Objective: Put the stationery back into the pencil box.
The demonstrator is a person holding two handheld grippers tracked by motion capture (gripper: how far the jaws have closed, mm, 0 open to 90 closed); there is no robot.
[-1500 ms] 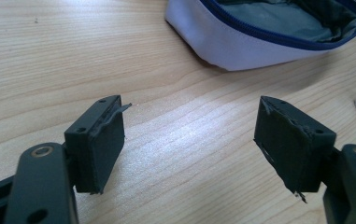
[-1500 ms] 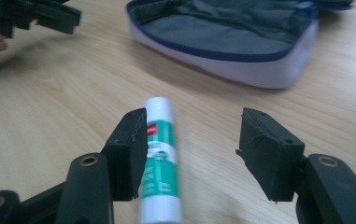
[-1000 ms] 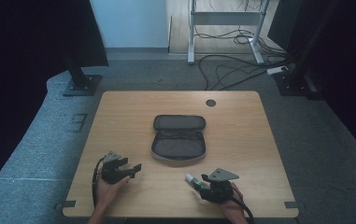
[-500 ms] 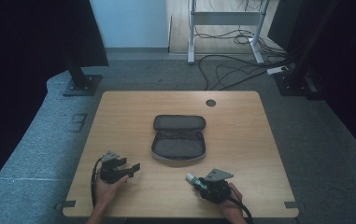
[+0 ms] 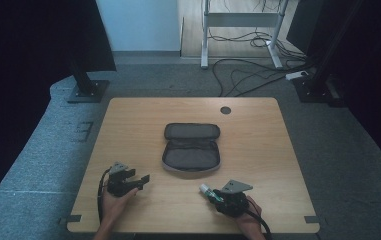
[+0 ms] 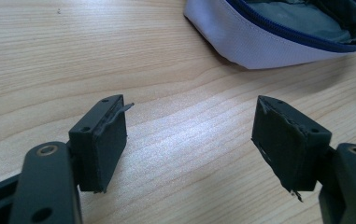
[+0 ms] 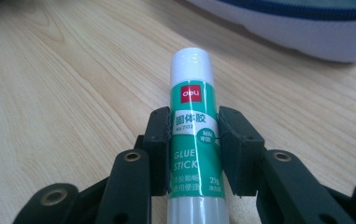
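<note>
A green and white glue stick (image 7: pixel 193 93) lies flat on the wooden table (image 5: pixel 258 140) near its front edge. My right gripper (image 7: pixel 194 122) is shut on the stick's middle after its jaws have just been closing, and the white cap (image 5: pixel 204 188) points left and away. At the front left my left gripper (image 5: pixel 140 181) rests open on the table with bare wood between its pads (image 6: pixel 105 135). An open grey zip pouch (image 5: pixel 191 150) lies in the middle of the table, beyond both grippers.
The pouch's pale wall with its blue zip (image 6: pixel 278 37) lies just ahead and to the right of the left gripper's jaws. It also lies close beyond the glue stick, as the pouch wall (image 7: pixel 306 28) in the right gripper view. A dark round grommet (image 5: pixel 225 110) sits at the table's far edge.
The right gripper's jaws have drawn in around the glue stick. Both hands stay where they were, and the pouch has not moved.
</note>
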